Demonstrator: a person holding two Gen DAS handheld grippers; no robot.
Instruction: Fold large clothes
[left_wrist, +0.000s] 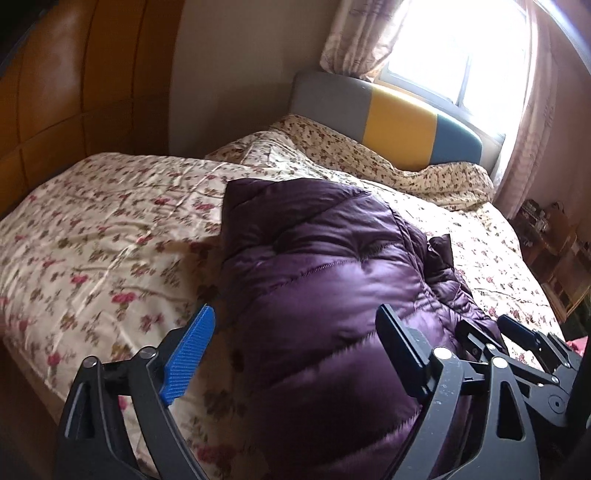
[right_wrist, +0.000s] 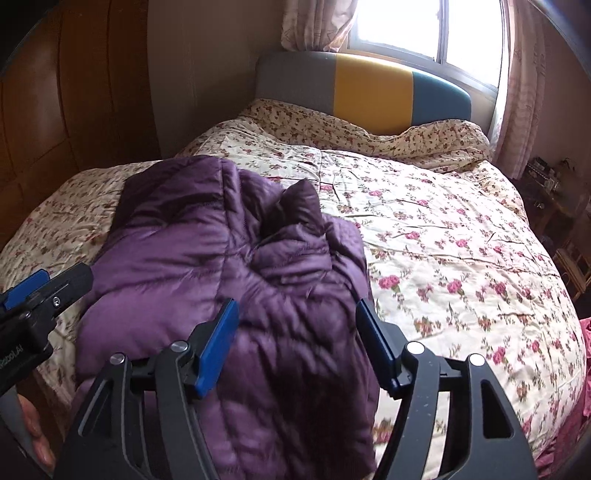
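Jacket (right_wrist: 229, 280) purple, on bed | L gripper (left_wrist: 295, 347) & R gripper (right_wrist: 295, 343) jaws spread, empty | text unreadable

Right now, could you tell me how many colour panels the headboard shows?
3: a grey panel on the left, a yellow panel in the middle, and a blue panel on the right by the window. Bedding hides their lower edges.

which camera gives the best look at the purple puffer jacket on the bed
The right wrist view: the purple puffer jacket lies nearly whole there, folded on the floral quilt, its far edge and bunched top visible. The left wrist view shows it closer, with gripper fingers covering its near edge.
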